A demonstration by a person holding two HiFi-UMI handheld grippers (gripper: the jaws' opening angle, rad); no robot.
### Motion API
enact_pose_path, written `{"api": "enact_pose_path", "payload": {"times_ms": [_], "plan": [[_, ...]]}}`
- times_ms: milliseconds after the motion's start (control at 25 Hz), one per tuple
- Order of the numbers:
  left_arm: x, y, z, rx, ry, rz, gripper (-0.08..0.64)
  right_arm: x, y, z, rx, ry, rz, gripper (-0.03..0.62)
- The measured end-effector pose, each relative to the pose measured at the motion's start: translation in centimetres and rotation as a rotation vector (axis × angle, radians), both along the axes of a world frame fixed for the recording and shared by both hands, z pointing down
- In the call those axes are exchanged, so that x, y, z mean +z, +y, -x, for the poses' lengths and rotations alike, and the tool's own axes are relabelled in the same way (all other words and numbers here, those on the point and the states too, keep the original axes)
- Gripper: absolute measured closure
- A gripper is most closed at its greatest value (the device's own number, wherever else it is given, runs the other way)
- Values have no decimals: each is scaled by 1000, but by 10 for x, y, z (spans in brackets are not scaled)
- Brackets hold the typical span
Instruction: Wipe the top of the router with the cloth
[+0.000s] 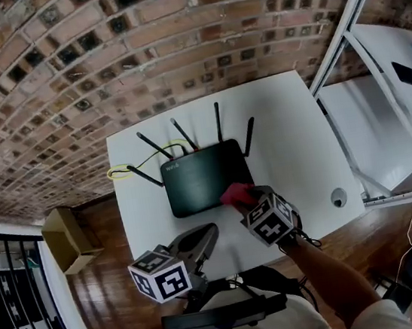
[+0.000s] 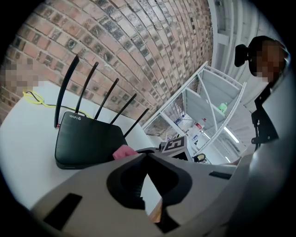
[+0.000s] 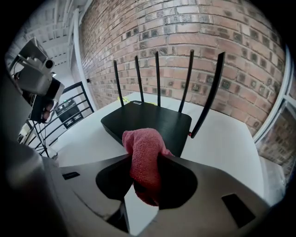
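A black router (image 1: 206, 176) (image 2: 88, 139) (image 3: 147, 121) with several upright antennas lies on the white table (image 1: 283, 119). My right gripper (image 1: 242, 196) (image 3: 144, 156) is shut on a red cloth (image 1: 237, 193) (image 3: 143, 162) (image 2: 124, 152), which sits at the router's near right corner. The cloth bunches up between the jaws and hangs below them. My left gripper (image 1: 209, 233) (image 2: 147, 154) hovers over the table's near edge, just in front of the router, jaws shut with nothing between them.
A yellow cable (image 1: 127, 168) (image 2: 36, 99) runs from behind the router. A brick wall (image 1: 136, 48) backs the table. A round cable hole (image 1: 338, 197) is in the table's right front corner. A cardboard box (image 1: 68, 238) stands on the wooden floor at left. White shelving (image 2: 208, 106) stands at right.
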State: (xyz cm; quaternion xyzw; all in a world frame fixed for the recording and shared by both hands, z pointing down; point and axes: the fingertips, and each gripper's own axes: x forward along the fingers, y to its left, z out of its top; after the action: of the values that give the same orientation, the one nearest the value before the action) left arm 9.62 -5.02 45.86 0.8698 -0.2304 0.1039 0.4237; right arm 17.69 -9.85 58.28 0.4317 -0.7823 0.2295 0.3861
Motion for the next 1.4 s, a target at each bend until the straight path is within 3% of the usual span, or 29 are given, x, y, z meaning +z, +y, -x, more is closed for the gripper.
{"api": "enact_pose_path", "payload": {"times_ms": [360,880,1120,1400], "plan": [[-1,0,-4,-2,-8,4,555,2,0,-30,38,31,8,448],[-26,-25,54,41,9,-74,554,7,10,-71,286,157,82,448],[-44,-31,63,74,25,-103,555,-36,-5,-83,405,115,-45,448],[-62,-35,58,118,59,-129,555,-130,-61,-62,483,48,-335,448]]}}
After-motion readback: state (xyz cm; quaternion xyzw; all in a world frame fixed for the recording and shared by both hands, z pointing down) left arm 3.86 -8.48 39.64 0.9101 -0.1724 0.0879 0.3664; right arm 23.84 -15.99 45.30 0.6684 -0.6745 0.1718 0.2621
